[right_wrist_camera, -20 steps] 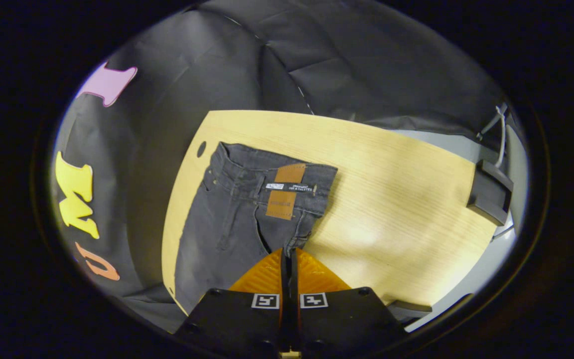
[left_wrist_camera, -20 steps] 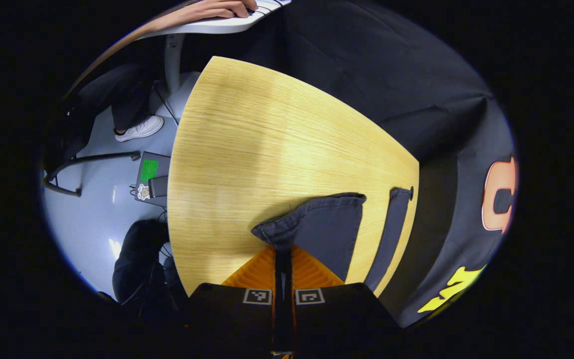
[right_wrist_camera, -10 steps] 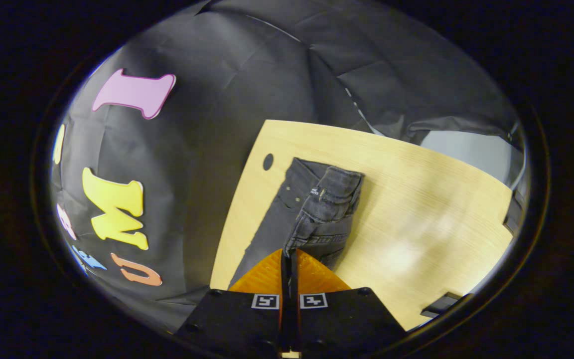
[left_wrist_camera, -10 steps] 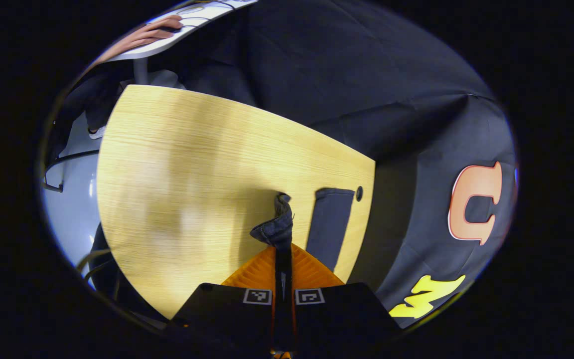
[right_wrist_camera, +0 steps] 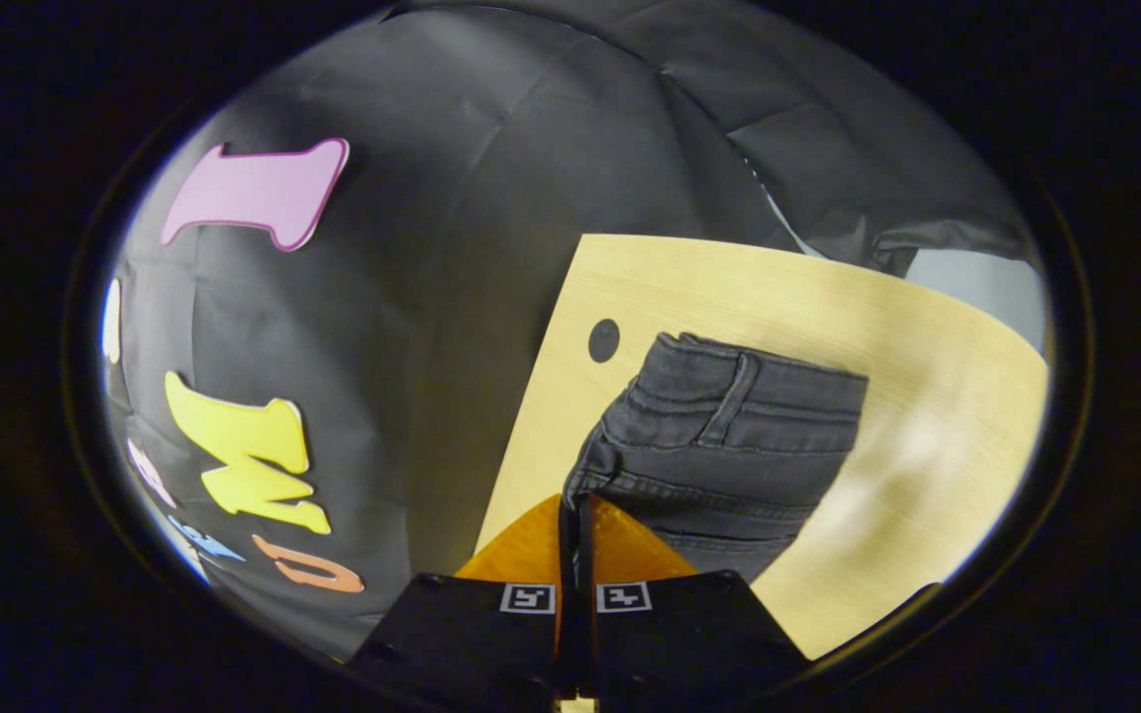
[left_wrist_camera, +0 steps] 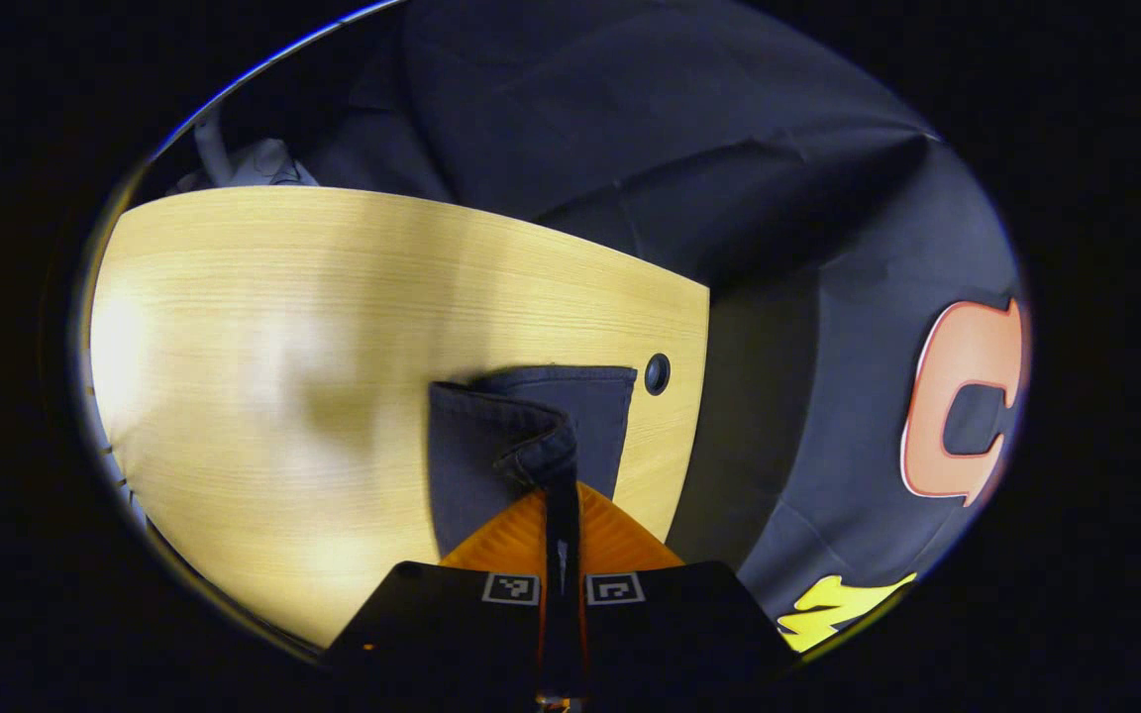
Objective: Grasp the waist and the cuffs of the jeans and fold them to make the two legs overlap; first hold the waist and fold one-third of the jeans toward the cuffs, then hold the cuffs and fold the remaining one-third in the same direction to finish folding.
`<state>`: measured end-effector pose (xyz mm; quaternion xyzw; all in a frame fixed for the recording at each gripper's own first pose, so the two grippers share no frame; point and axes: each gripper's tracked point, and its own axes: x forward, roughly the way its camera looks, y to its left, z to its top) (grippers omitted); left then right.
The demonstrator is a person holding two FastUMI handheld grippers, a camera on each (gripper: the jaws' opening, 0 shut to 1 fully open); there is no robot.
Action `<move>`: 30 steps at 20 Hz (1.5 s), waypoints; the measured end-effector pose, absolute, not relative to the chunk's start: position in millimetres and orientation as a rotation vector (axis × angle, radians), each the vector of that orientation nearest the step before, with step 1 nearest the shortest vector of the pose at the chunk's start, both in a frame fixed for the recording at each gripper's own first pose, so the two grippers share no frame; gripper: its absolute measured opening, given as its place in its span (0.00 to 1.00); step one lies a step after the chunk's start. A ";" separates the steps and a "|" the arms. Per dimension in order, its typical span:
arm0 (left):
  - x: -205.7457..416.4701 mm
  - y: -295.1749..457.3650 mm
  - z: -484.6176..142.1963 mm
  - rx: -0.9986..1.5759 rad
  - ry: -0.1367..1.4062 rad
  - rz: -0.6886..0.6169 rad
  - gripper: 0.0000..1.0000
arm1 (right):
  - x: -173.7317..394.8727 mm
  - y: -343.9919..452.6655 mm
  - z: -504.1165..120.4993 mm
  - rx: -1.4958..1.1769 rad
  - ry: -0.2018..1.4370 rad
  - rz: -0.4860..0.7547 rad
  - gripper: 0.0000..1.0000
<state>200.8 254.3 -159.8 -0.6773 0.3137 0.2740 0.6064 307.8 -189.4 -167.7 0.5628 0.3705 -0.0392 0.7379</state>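
Worktop: a pale wood-grain worktop with a small round dark hole near its edge by the booth wall.
Jeans: dark grey denim jeans lie on the worktop close to that hole, the two legs stacked one over the other.
Waist: the waistband with its belt loop spreads just beyond the right tongs.
Cuffs: the hems lie just ahead of the left tongs, the upper one lifted and curled.
Left tongs: pinched tight on the upper cuff.
Right tongs: clamped on the waist's near corner.
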 end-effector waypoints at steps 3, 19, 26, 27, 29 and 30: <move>242.6 258.5 -174.5 -1.533 0.736 0.643 0.03 | 336.6 -184.4 -188.9 1.199 0.809 -0.098 0.00; 315.5 248.5 -235.3 -1.276 0.750 0.614 0.68 | 405.8 -167.6 -283.0 1.019 0.846 -0.185 0.31; 311.7 252.9 -239.4 -1.107 0.753 0.569 0.92 | 403.6 -158.2 -292.3 0.745 0.858 -0.172 0.88; 311.0 251.2 -237.8 -1.120 0.754 0.567 0.93 | 404.7 -159.0 -289.4 0.787 0.849 -0.179 0.87; 311.8 248.9 -232.1 -1.104 0.748 0.550 0.99 | 405.1 -161.2 -285.0 0.861 0.843 -0.183 0.87; 311.9 248.0 -223.7 -1.082 0.729 0.541 0.96 | 403.5 -161.4 -281.9 0.883 0.838 -0.172 0.87</move>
